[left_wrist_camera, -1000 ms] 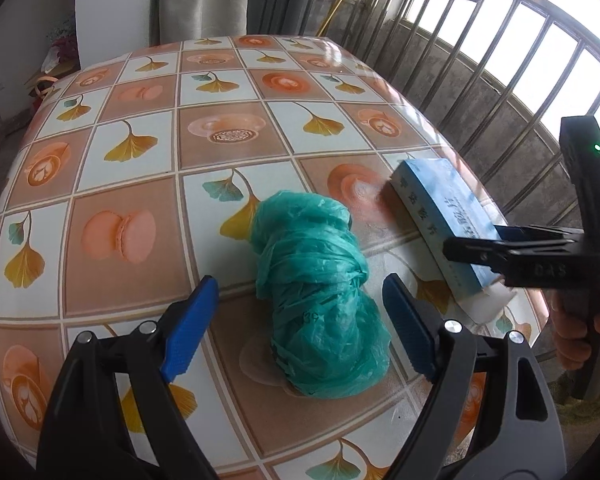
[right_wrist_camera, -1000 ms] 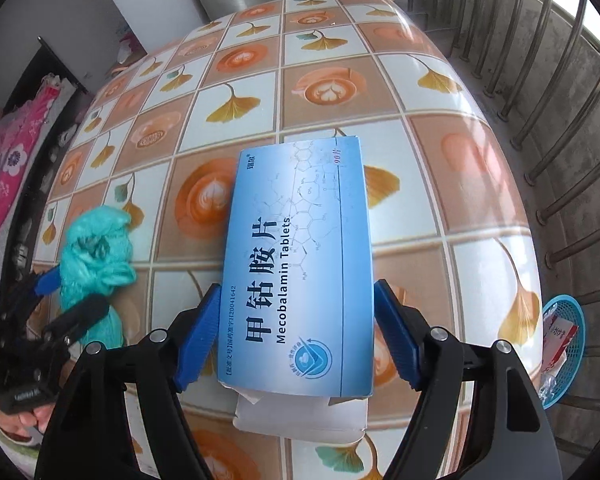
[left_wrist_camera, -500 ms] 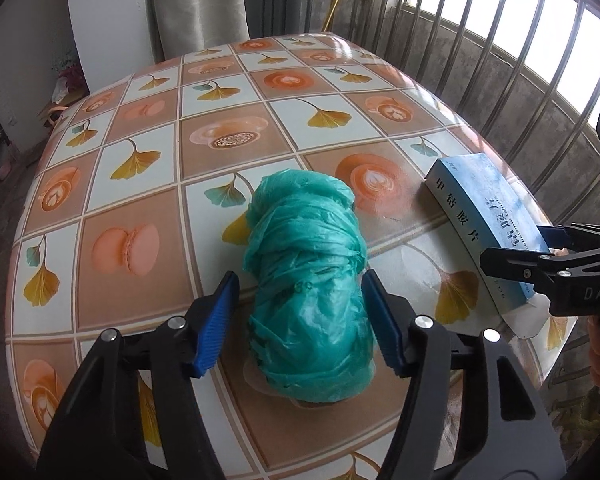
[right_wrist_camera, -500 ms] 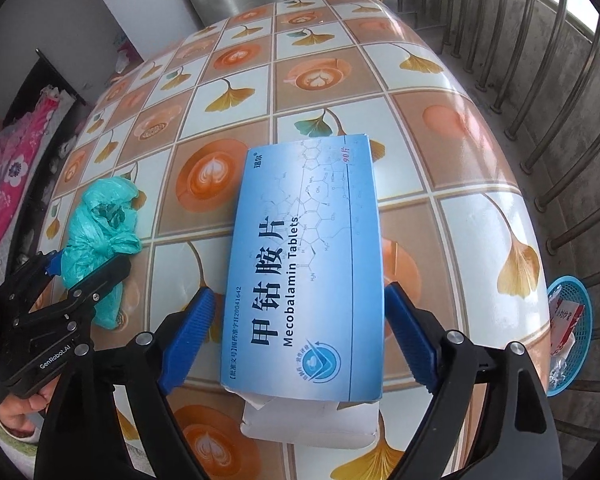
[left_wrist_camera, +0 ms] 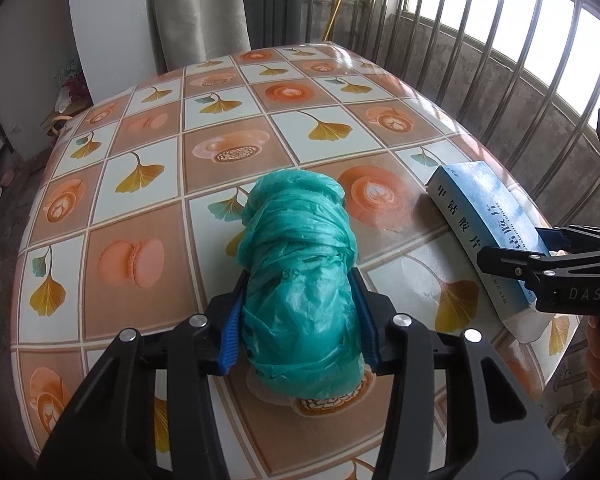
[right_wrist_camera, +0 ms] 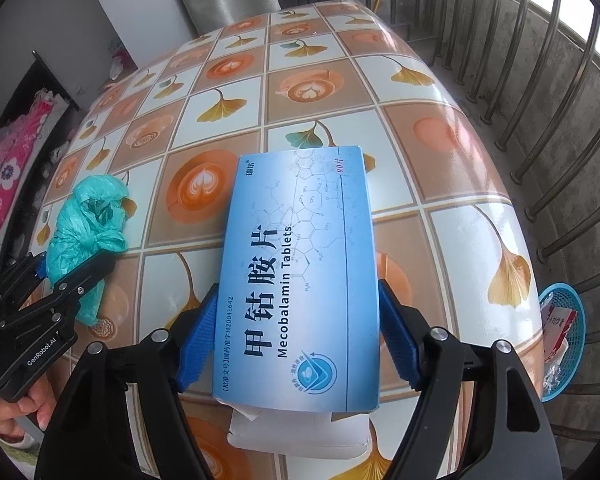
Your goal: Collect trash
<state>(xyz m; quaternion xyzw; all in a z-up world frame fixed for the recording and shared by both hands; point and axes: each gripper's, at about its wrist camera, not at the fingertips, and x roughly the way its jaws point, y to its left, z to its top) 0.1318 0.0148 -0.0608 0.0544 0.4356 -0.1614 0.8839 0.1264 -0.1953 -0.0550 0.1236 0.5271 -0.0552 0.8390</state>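
A crumpled green plastic bag lies on the tiled-pattern table. My left gripper straddles its near half, jaws closing, and both blue pads press into the bag's sides. In the right wrist view the bag and left gripper show at the left. A blue Mecobalamin tablet box lies flat near the table's right edge, its white end flap open. My right gripper is closing on the box's long sides, pads touching them. In the left wrist view the box and right gripper sit far right.
A blue mesh basket with wrappers in it stands on the floor below the table's right edge. A metal railing runs along the right side. A curtain hangs behind the table. Pink cloth lies at far left.
The left jaws have narrowed from well apart to pressing on the green bag. The right jaws widened a little, then came back against the box. Neither object has shifted on the table.
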